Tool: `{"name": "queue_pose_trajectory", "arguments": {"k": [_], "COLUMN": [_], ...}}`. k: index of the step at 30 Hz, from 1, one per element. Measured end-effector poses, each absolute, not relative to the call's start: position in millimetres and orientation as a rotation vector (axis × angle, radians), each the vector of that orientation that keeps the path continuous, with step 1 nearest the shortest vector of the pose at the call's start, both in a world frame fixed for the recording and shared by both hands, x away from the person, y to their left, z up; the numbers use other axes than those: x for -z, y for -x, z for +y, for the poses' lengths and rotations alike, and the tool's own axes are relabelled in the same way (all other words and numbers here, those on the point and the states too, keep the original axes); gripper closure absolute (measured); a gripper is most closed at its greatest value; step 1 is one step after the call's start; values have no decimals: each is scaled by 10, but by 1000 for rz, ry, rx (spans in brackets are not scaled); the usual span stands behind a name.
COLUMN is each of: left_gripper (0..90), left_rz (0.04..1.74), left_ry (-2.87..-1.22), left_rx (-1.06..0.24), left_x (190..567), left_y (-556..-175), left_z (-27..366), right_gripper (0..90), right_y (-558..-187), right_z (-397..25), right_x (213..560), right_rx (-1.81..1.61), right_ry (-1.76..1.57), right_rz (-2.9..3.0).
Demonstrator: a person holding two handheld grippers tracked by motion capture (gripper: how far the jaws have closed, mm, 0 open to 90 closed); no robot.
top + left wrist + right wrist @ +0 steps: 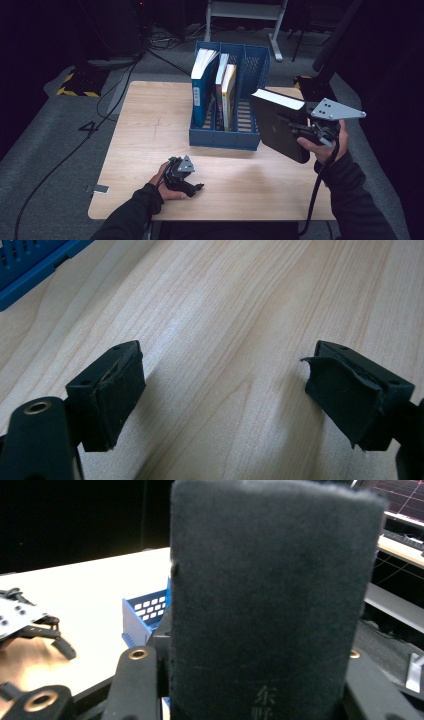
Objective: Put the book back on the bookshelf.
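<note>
The right gripper (296,129) is clamped on a black book (276,126), held tilted in the air just right of the blue file rack (223,138), apparently clear of it. In the right gripper view the book's dark spine (265,605) stands between the jaws. The left gripper (192,186) rests on the wooden table (150,125), jaws spread apart, grasping nothing. Three books (216,85) stand in the rack

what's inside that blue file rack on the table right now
Three upright books stand in the blue file rack: a blue-spined book, a white-spined book and a yellow book. The rightmost slot looks empty; its floor is partly covered by the black book.
</note>
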State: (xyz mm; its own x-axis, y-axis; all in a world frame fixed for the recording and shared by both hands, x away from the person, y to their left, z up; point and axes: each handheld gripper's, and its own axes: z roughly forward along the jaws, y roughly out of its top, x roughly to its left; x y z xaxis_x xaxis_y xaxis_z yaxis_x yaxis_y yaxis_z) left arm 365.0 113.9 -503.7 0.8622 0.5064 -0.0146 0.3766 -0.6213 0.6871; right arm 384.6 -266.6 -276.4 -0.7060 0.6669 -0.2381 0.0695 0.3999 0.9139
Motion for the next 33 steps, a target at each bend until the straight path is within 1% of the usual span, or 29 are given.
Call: {"name": "queue_pose_trajectory", "arguments": {"k": [21, 33], "left_gripper": [154, 155], "left_rz": [635, 629], "left_ry": [-2305, -2308], "left_rx": [-226, -225], "left_x": [5040, 5039], "left_y": [-3654, -3656], "left_z": [1135, 1135], "right_gripper": [531, 532], "right_y": [-4286, -4567], "right_z": [-2479, -2370], "right_x": [2638, 2681], "right_rx": [-1302, -1310], "right_ry": [-723, -809], "right_rz": [1983, 1921]}}
